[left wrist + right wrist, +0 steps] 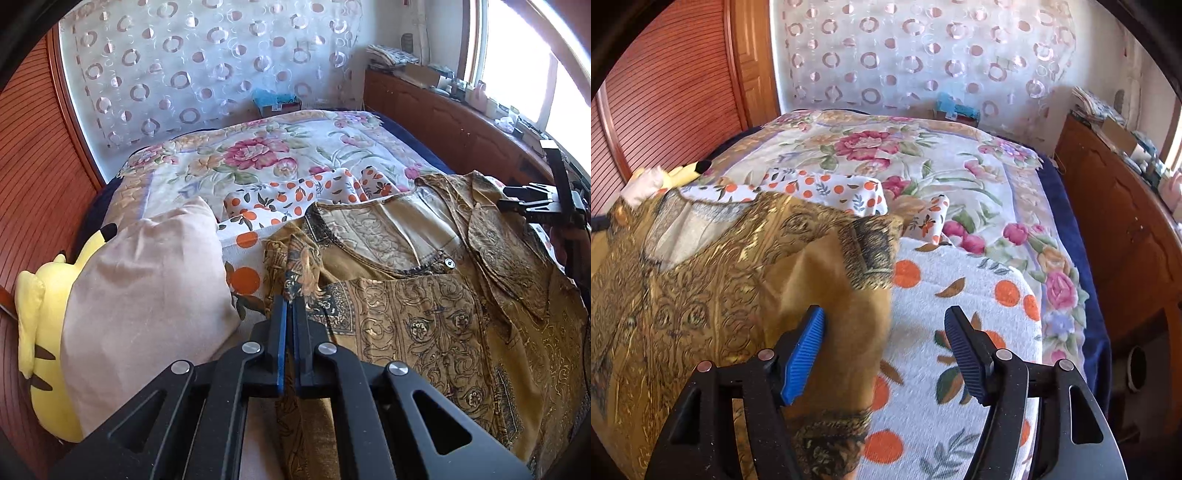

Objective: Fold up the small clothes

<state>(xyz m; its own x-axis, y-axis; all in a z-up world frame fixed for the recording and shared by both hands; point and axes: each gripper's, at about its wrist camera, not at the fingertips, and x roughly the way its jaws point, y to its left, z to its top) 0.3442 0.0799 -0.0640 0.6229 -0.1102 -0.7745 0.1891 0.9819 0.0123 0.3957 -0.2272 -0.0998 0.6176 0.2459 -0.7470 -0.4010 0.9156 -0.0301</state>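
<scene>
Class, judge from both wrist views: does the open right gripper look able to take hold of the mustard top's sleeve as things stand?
Probably yes. The right gripper is open, and the mustard top's sleeve already lies between its pads with nothing over it. The left gripper pinches the opposite edge, well clear.

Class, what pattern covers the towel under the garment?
Oranges with leaves on white towel, clearest in the right wrist view.

The room is bright with daylight. In the left wrist view, sun pours in through the window [517, 55] at the top right, and the glass is washed out to plain white. Both pictures bulge like a fishbowl, so the wooden wall [665, 85] curves, and the corners go black. In the right wrist view, the brown shirt [849, 295] looks smeared and fuzzy near the camera.
</scene>
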